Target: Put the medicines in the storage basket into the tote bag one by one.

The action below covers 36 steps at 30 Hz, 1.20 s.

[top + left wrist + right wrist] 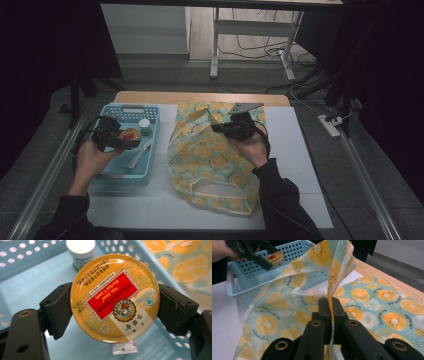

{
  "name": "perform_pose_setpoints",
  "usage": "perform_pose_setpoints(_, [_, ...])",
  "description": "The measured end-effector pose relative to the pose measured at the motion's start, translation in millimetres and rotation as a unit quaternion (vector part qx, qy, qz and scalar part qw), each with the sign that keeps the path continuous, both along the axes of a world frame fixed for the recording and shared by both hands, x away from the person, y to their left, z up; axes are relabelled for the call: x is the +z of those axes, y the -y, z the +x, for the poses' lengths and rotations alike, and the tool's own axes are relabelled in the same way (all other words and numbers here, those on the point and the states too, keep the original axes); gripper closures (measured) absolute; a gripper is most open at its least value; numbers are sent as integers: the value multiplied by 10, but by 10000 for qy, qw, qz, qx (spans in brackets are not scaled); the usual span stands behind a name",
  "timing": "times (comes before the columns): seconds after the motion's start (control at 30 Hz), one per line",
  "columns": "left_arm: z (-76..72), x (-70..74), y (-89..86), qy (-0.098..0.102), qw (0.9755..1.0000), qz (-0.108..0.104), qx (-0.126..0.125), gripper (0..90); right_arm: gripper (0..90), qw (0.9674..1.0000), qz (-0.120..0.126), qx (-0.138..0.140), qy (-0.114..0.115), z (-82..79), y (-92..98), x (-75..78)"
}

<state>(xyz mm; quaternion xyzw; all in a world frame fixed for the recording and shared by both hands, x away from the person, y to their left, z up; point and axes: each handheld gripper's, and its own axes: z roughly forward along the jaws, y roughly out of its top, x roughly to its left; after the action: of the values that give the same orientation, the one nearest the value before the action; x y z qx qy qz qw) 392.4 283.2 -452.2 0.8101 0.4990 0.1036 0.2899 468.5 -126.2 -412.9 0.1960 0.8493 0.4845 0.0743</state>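
In the high view, the left gripper [121, 140] was at the left of the frame, above the blue basket [152, 150], and its jaws gripped the round candy tin [131, 134] by its two opposite edges. In the left gripper view the tin [115, 298] faced the camera flat, with a small white-capped bottle [81, 251] lying in the basket behind it. The right gripper [220, 128] was at the middle of the frame, its jaws pinched tight on the rim of the orange-printed cloth bag [215, 160] and lifting that edge up. The raised opening of the bag lay to the right of the tin, between both grippers. So the tin probably needed to travel rightward, and the left hand was the nearer one for this.
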Motion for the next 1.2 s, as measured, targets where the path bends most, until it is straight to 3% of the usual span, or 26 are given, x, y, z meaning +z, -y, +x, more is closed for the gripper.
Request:
perform_pose_setpoints(0.3, [-69,129,199,118,9989,-110,-436,208,895,10000,10,-25,-9,13,9,-8])
perform_pose_setpoints(0.63, [-163,275,432,227,9959,-196,-851,208,895,10000,26,-64,-12,26,20,-20])
perform_pose_setpoints(1.2, [-243,453,921,354,9870,-312,-1535,207,895,9999,17,-123,-59,55,35,-44])
